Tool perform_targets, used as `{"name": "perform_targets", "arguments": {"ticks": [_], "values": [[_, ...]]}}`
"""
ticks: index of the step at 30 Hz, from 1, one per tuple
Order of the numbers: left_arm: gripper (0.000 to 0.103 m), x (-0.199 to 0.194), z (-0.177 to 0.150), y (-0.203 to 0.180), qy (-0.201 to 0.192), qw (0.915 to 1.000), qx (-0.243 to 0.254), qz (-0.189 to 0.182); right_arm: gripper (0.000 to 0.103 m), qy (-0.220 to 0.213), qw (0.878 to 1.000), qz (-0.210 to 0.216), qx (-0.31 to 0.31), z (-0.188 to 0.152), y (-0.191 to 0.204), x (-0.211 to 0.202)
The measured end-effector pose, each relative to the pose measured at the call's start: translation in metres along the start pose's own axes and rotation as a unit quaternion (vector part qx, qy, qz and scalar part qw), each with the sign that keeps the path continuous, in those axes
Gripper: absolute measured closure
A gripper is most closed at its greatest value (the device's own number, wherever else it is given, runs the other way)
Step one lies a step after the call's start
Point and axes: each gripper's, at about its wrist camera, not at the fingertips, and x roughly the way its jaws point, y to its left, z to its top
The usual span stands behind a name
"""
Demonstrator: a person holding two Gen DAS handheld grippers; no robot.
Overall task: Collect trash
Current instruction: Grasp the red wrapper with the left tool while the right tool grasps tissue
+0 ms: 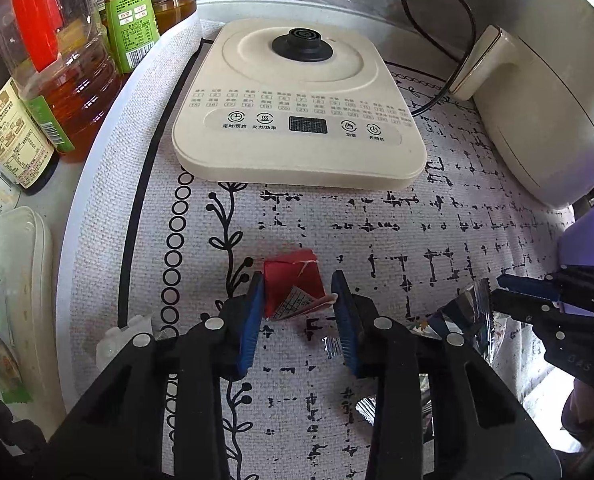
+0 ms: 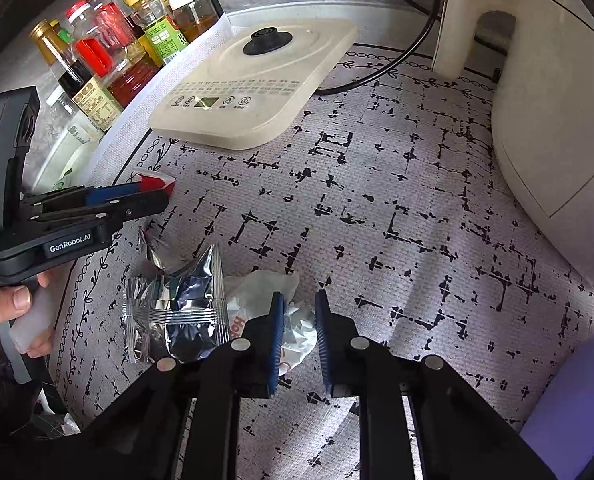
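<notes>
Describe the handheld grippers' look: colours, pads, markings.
Both the left gripper and the right gripper have black linkage fingers with silver round pivot pins and blue ribbed pads. The right wrist view shows the left's dark grey handle body, lettered "GenRobot.AI" in white.

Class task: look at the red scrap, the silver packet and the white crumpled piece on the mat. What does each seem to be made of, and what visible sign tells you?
Red scrap: probably thin card or paper, matte, with sharp folds and a torn white edge.
Silver packet: likely metallised foil film, mirror-shiny, with crimped seal ridges.
White crumpled piece: seems thin paper or plastic wrap, soft creases and orange print; unclear which.
</notes>
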Motion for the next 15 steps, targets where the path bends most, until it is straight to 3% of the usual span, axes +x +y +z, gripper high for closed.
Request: {"name": "perform_targets", "arguments": {"ticks": [15], "values": [[0.072, -0.058, 0.000, -0.003, -0.056, 0.9981, -0.013, -0.020, 0.091, -0.104, 0.995, 0.008, 0.004, 0.013, 0.001, -0.083]]}}
